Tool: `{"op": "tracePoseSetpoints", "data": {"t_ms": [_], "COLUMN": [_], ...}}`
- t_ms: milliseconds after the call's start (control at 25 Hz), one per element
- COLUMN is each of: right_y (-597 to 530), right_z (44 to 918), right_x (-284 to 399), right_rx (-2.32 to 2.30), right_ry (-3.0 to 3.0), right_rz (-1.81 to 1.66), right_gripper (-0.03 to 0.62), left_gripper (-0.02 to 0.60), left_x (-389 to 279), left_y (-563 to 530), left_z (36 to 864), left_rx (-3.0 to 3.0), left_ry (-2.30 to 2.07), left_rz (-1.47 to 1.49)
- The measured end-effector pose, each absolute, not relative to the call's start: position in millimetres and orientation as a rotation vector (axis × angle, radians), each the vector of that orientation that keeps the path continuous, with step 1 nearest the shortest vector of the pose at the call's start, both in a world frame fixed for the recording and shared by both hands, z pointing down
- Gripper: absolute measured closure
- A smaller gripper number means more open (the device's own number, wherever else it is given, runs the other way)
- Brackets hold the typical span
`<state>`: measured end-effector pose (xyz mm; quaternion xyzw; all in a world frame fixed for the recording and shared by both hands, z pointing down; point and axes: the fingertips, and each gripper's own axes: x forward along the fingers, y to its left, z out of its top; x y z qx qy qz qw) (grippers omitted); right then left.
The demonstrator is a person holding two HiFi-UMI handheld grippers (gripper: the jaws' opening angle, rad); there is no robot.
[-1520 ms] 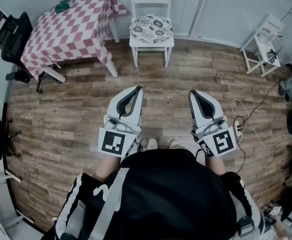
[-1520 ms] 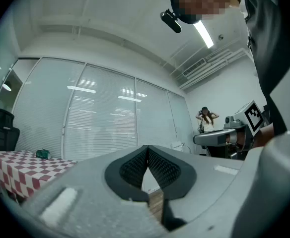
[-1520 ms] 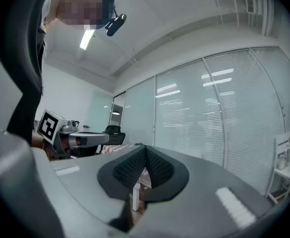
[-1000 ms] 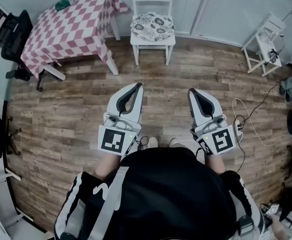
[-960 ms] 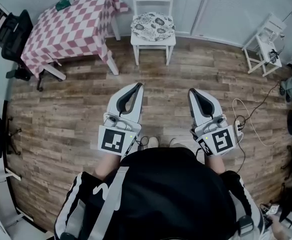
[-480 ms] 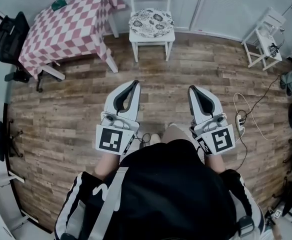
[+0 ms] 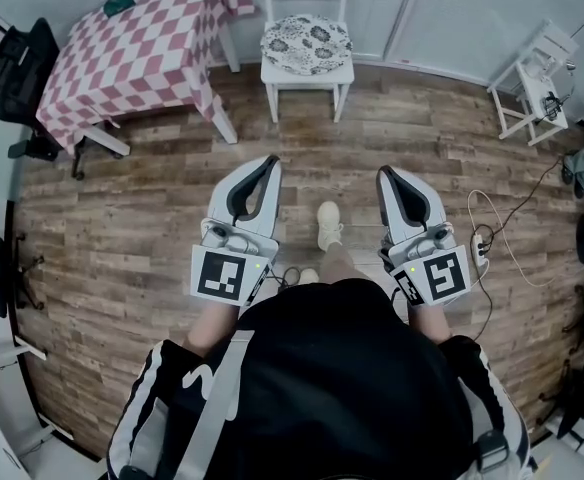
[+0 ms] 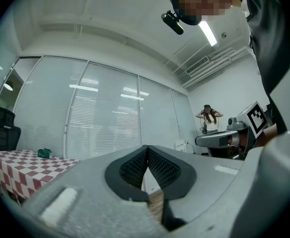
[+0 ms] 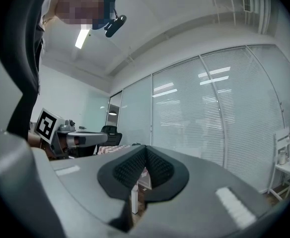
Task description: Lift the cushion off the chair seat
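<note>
Head view is showing the white chair (image 7: 305,76) standing by the far wall, the floral cushion (image 7: 306,41) lying on its seat, well ahead of both tongs; clenched, empty left tongs (image 7: 272,161) are sitting slightly nearer than the clenched right tongs (image 7: 383,173).

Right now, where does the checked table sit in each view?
Head view: checked table top left, left of the white chair.
Left gripper view: lower left edge.
Right gripper view: small strip just left of centre.
Shared landmark: the wall of blinds behind it, in all three.
</note>
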<state>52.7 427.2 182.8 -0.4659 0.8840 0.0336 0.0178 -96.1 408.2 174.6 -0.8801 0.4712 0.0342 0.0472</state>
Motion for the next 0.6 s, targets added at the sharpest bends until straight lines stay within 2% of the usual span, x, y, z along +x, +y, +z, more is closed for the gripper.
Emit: {"op": "tracePoseSetpoints", "data": {"t_ms": [600], "right_y": [353.9], "right_z": [180.2], "right_x": [59.6], "right_rx": [-1.414], "right_ry": [2.732], "right_rz": [0.089], "right_gripper": [0.592], "left_gripper": [0.577], "left_x": [-91.0], "left_y": [336.2], "left_z": [171.2], "left_rx": [-2.660], "left_ry": [1.470], "left_rz": [0.121]}}
